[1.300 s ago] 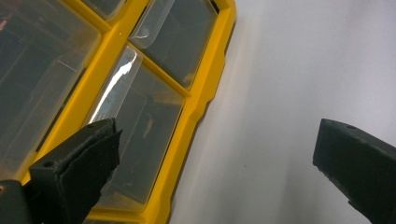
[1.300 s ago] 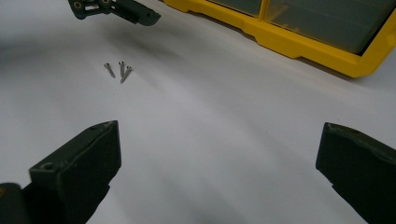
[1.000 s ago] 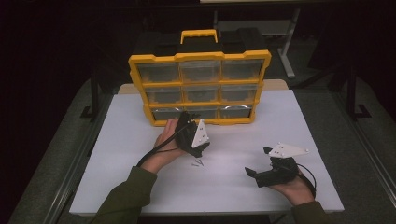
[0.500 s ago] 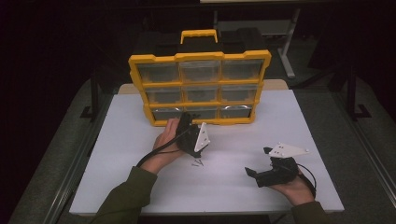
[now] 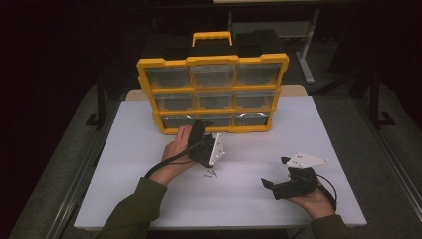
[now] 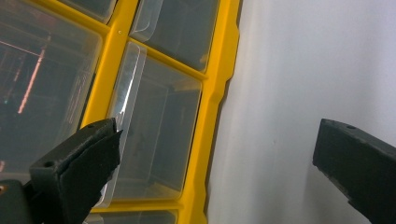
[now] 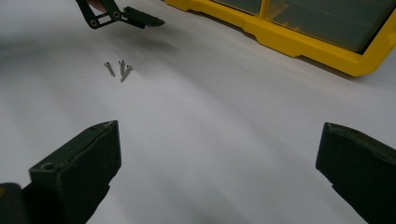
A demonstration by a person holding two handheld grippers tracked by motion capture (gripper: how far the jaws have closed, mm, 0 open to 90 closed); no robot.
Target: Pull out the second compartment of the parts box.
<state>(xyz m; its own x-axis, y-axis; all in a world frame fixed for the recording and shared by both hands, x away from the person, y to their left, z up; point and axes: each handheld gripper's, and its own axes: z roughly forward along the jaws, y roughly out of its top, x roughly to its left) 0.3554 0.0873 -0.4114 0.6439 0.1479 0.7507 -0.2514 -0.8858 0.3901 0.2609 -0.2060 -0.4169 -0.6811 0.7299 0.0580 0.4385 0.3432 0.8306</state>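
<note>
High view first, from the left: a green sleeve (image 5: 134, 209) leads up to the left hand (image 5: 178, 149), which holds the left gripper (image 5: 203, 130) right at the bottom row of the yellow organizer (image 5: 213, 62), in front of the bottom-left drawer (image 5: 181, 122). Left gripper view has that gripper's fingers (image 6: 74, 172) released and spread wide, with nothing between them; the clear drawer front and the organizer's yellow frame sit close behind the one finger, the white desk (image 5: 308, 124) behind the other. Whether a finger touches the drawer cannot be told. Just right of the left hand, three small screws (image 5: 211, 174) lie loose on the desk, bunched together, near the organizer's front edge but apart from it. Farther right, near the desk's near edge, the right hand (image 5: 313, 199) holds the right gripper (image 5: 272, 175) low over the desk, well apart from the screws. Right gripper view has its fingers (image 7: 79, 172) released as well, wide apart over bare desk, with the screws ahead of them.
</note>
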